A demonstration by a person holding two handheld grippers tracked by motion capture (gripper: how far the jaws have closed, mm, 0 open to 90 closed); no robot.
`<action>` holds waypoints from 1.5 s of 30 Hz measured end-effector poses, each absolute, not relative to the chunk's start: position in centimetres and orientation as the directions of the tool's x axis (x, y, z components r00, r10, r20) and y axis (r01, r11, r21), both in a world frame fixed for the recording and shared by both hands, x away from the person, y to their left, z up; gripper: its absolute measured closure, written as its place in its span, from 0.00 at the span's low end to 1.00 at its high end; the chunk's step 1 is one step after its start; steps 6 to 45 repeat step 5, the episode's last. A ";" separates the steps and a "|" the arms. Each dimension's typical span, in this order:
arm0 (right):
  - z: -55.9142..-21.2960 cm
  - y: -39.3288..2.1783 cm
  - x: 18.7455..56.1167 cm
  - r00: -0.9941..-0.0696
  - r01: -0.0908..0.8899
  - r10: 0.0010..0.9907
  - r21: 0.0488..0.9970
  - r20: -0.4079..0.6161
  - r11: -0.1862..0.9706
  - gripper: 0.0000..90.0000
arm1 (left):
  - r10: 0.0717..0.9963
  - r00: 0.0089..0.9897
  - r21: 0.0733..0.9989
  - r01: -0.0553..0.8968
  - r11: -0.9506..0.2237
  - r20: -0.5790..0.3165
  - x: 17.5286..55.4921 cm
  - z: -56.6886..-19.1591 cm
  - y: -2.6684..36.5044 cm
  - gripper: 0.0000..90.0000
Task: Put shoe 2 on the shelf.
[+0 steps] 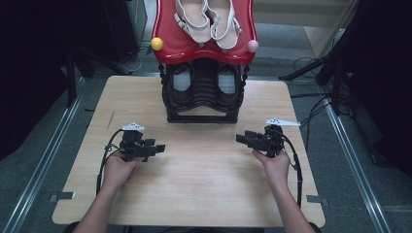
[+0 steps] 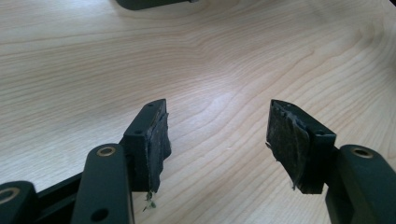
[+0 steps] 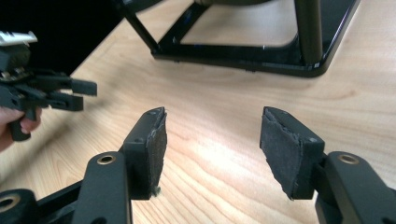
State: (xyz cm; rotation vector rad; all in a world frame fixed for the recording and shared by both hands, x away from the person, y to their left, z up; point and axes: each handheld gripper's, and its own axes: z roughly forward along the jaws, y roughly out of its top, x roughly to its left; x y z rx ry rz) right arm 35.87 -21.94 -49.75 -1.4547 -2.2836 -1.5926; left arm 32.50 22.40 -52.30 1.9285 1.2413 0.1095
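High view, tongs: I hold my left gripper (image 1: 158, 147) and my right gripper (image 1: 241, 139) low over the wooden table (image 1: 194, 194), tips facing each other, well apart, nothing in either.
High view, rack: black shoe rack (image 1: 203, 94) stands at the table's far edge, between and beyond my tongs; its red top shelf (image 1: 170, 46) carries a pair of white sandals (image 1: 208, 22).
Left gripper view, jaws: my left jaws stand wide apart, bare wood grain between the pads (image 2: 159, 140).
Right gripper view, jaws: my right jaws stand wide apart, gripping nothing; pads (image 3: 285, 149) frayed at the edges.
Right gripper view, surroundings: rack base ahead of the jaws; my left hand (image 3: 18, 126) with its gripper at the left.
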 end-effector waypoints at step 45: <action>-50.3 -21.5 35.8 -0.587 0.675 0.673 0.731 0.451 0.099 0.46 | 0.780 0.523 0.675 0.715 -0.182 -0.344 32.4 -52.3 21.9 0.39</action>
